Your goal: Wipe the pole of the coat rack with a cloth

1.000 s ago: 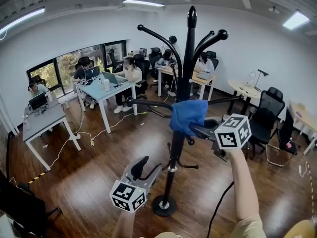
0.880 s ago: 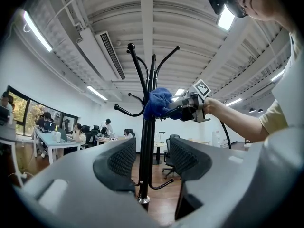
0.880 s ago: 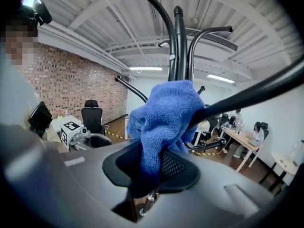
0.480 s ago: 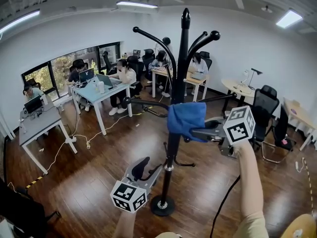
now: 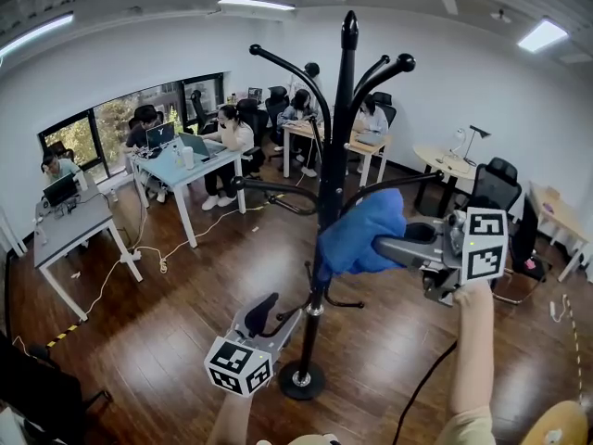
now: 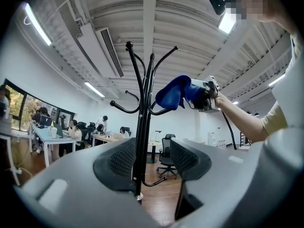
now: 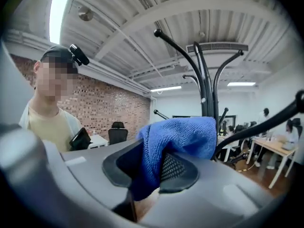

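The black coat rack pole [image 5: 326, 202] rises from a round base [image 5: 301, 380] on the wooden floor. My right gripper [image 5: 384, 244] is shut on a blue cloth [image 5: 359, 235], which bulges against the pole's right side at mid height. From the right gripper view the cloth [image 7: 175, 137] fills the jaws of that gripper [image 7: 152, 167], with the pole [image 7: 206, 94] just behind. My left gripper [image 5: 278, 311] hangs low, left of the pole's lower part, open and empty. In the left gripper view the pole [image 6: 142, 127] lines up with the gap of that gripper [image 6: 151, 158].
Curved hook arms [image 5: 278, 193] stick out from the pole at several heights. Desks with seated people [image 5: 190, 160] fill the back left. A round table [image 5: 445, 163] and office chairs [image 5: 496, 193] stand at the right. A black cable [image 5: 422, 387] hangs under my right arm.
My right gripper has swung right and slightly down with the cloth, which now sits on the pole's right side instead of draped across its front. The left gripper has stayed put.
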`<state>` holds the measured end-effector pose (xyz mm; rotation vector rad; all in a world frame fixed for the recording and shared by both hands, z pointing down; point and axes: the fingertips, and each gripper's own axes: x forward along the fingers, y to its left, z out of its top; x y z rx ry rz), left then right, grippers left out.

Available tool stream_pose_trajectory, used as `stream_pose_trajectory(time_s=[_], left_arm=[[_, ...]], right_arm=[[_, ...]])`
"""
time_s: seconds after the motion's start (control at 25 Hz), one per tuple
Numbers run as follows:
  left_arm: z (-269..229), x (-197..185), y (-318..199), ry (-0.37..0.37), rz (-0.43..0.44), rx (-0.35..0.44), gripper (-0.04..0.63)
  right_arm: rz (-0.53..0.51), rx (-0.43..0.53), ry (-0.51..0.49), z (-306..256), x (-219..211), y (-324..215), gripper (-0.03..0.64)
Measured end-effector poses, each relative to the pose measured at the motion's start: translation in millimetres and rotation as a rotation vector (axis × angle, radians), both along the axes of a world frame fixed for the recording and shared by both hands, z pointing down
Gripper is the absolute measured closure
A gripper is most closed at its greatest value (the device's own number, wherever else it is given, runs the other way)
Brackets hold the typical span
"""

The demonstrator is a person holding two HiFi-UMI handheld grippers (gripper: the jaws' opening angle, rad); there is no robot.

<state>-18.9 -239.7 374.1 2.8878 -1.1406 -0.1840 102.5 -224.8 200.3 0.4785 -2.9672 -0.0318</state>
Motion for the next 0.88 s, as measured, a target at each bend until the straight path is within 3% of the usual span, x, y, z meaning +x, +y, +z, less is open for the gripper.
stream_pose_trajectory(time_s=[0.08,0.2,0.4,0.56,0.88], left_arm=[[0.7,-4.1,1.0,0.002,-0.006,-0.003,0.391],[3.9,-13.3,1.7,0.007,-0.024,-0.011,0.393],[9.2,-36.0,-2.3,0.008,-0.081,-0.023,0.392],[10.1,-56.9,-1.7,0.015,-0.14,-0.023,0.393],[-2.7,-93.9,1.6,0.031,-0.228,0.005,0.397]], right_arm=[[0.091,0.04,0.018,-10.9,-2.7,-11.7,0.545],[0.219,0.061,0.148,-5.6,-12.5,-40.0,0.543],[0.326,0.046,0.307,13.5,-38.2,-97.3,0.543],[0.299,0.066,0.314,13.1,-68.6,-109.4,0.543],[0.136,0.177,0.258,-28.0,-128.0,-82.9,0.543]])
